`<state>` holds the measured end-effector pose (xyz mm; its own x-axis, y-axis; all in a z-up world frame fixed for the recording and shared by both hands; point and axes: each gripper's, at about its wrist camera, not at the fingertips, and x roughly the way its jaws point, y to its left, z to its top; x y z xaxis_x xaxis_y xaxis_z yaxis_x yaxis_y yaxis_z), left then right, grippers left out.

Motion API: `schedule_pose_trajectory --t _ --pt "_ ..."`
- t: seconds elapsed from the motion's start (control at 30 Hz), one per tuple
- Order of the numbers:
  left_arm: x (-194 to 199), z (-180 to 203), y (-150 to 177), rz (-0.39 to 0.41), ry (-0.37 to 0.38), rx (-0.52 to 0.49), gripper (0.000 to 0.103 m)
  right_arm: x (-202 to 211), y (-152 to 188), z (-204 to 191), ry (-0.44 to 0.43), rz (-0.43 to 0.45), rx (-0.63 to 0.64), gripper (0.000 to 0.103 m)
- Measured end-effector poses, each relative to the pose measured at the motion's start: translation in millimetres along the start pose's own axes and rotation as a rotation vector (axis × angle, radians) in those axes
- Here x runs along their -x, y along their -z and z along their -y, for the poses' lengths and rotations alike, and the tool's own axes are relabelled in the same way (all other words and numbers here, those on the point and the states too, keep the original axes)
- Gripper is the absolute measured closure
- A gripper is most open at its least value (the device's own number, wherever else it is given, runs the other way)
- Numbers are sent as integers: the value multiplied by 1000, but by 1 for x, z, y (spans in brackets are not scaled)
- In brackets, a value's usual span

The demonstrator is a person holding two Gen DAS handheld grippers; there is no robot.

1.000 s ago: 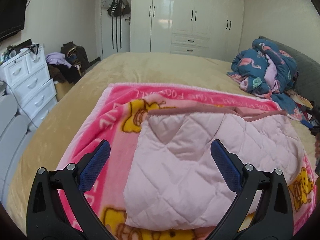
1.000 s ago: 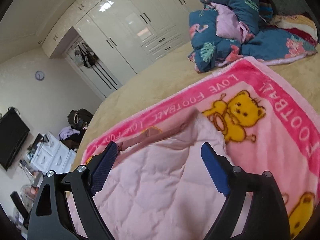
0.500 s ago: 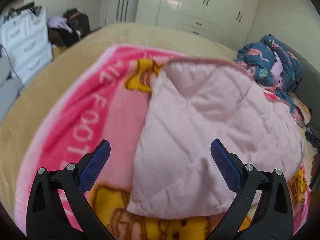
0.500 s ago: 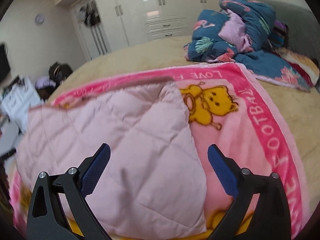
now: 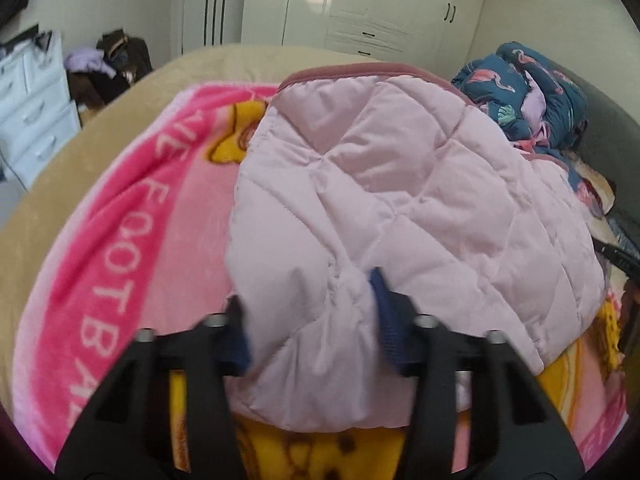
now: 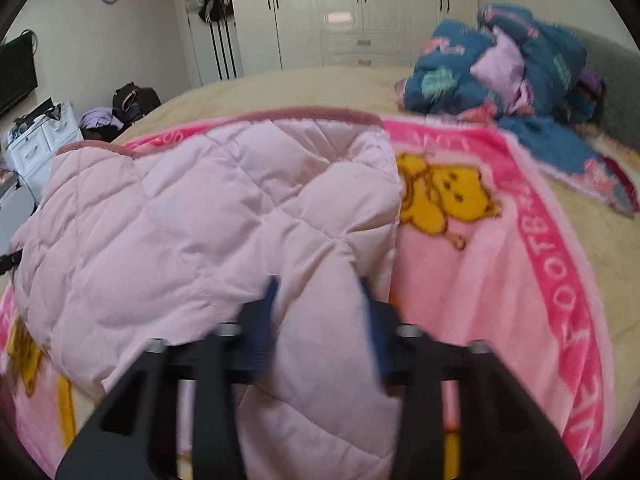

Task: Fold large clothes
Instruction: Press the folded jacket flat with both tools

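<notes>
Bed [image 5: 100,128]: covered by a tan sheet, it carried everything else
Blanket [image 5: 132,216]: pink, with yellow bears and white lettering, lay spread flat on the bed
Quilted garment [image 5: 400,200]: pale pink with a darker pink trim at its far edge, lay folded on the blanket, near its middle
Bedding heap [image 6: 500,64]: dark blue and patterned, sat bunched at the far right of the bed, apart from the blanket
Left gripper [image 5: 310,320]: its jaws were closing, blue pads pressing a bunched fold at the garment's near left edge
Right gripper [image 6: 320,312]: its jaws were closing too, pinching a ridge of the garment's near right edge between the pads
</notes>
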<state>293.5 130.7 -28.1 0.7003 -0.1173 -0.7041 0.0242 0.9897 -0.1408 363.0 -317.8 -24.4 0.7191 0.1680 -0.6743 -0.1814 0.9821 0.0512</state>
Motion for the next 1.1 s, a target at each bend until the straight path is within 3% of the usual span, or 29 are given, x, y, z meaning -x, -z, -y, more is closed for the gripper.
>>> schedule_pose_trajectory --t 0.1,0.27,0.37,0.6,0.9,1.1 --pt "10 6 -9 44 -41 -22 85 11 -4 -2 19 45 -4 84" --pt "28 18 -45 115 -79 -78 86 28 -36 9 21 157 -100 86" --pt "26 20 -65 127 -80 -61 86 20 -58 14 27 168 -137 87" --pt "-25 16 -90 65 -123 -50 86 -30 -67 29 65 94 -205 87" --pt "-64 1 -71 -1 -133 2 83 -76 -49 33 76 -19 -247 85" --pt "-64 -4 -64 -13 -110 25 82 -79 -40 31 84 -28 -249 82"
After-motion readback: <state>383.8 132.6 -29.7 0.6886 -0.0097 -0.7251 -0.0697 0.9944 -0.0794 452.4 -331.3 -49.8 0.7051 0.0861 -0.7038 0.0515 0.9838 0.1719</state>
